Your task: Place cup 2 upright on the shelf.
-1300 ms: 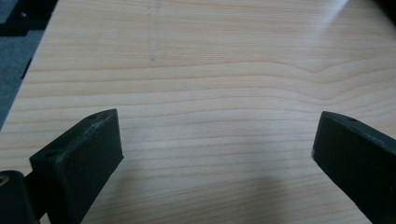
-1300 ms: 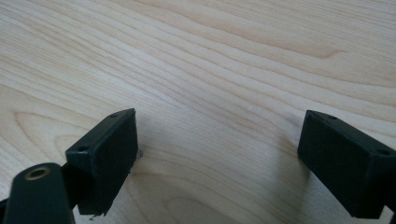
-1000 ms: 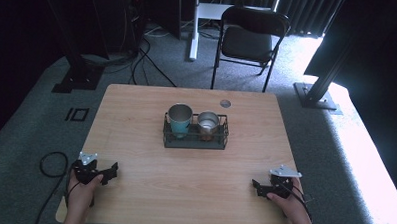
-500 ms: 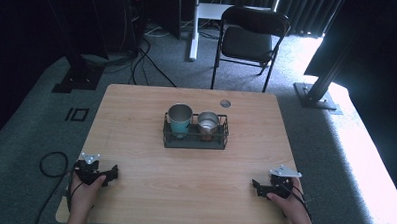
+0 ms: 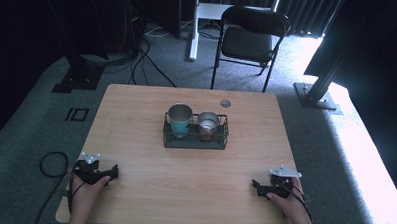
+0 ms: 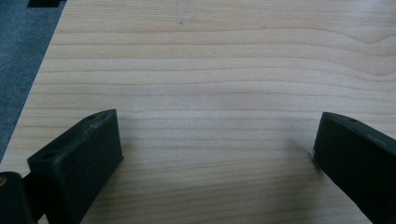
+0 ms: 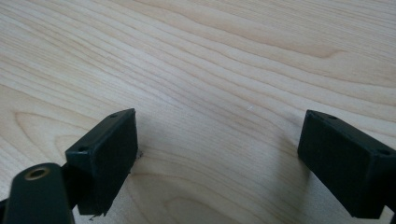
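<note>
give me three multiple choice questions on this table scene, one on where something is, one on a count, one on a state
1. Where does the wire rack stand on the table?
A. near its middle
B. at its left edge
C. between the person's hands

2. How many cups are in the rack?
A. one
B. two
C. four

3. How do the jaws of the left claw stand?
A. shut on a cup
B. shut on nothing
C. wide apart

Answers:
1 A: the rack sits centrally, far from both hands.
2 B: a teal cup and a silver cup stand side by side.
3 C: bare wood shows between the two jaws.
</note>
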Tool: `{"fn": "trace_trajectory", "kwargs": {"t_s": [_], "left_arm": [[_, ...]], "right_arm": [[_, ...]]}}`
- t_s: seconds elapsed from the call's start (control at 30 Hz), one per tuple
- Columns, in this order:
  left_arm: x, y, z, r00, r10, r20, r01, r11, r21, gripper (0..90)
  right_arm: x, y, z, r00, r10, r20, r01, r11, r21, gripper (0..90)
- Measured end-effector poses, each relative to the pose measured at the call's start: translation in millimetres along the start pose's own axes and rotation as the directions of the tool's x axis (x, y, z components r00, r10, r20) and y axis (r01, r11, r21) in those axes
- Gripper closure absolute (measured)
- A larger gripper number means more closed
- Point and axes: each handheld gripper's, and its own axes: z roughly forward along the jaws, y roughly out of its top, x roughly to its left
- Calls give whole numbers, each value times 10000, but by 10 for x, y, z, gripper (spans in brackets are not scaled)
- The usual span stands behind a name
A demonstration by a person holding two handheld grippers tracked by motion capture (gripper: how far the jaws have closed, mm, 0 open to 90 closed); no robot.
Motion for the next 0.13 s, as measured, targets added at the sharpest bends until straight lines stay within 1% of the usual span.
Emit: {"fn": "trace_trajectory", "kwargs": {"t_s": [0.13], "left_arm": [[-4, 5, 4, 10000, -33, -23, 33, 10000, -4, 17]], "right_arm": [[0, 0, 0, 10000, 1, 0, -1, 10000, 1, 116]]}}
